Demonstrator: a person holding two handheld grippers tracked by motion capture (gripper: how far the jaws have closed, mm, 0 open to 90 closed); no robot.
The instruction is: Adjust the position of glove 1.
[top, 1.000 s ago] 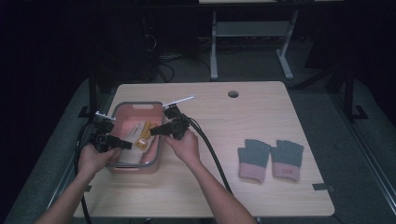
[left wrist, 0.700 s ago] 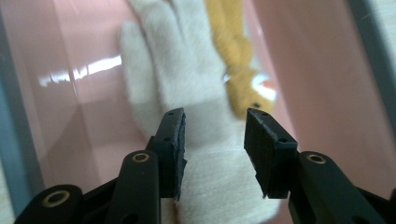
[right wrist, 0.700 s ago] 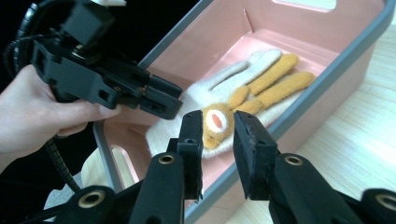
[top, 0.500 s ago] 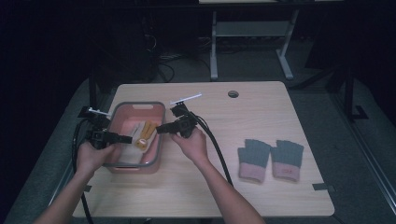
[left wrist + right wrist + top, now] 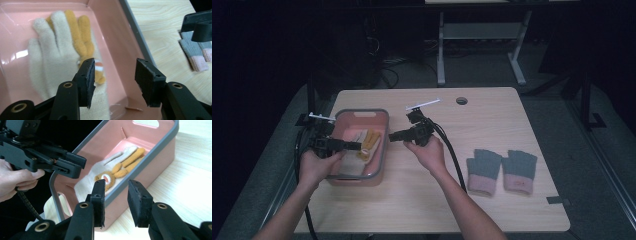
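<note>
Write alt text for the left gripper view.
A cream glove and a mustard glove lie flat in a pink bin, with the open, empty left gripper above them. Beyond, a grey glove lies on the wooden table.

We're looking at a light wooden table [image 5: 512, 120] with rounded corners, its grain running pale and even. Towards its far edge we see a small round hole [image 5: 461, 100] cut through the top. On the left part sits a pink bin [image 5: 382, 150] with a grey rim, standing flat on the wood. Over on the right we've got a pair of grey gloves [image 5: 501, 171] with pink cuffs, lying side by side, fingers pointing away from the near edge, well apart from the bin. Near the front right corner there's a small dark strip [image 5: 558, 201] stuck on the surface.
</note>
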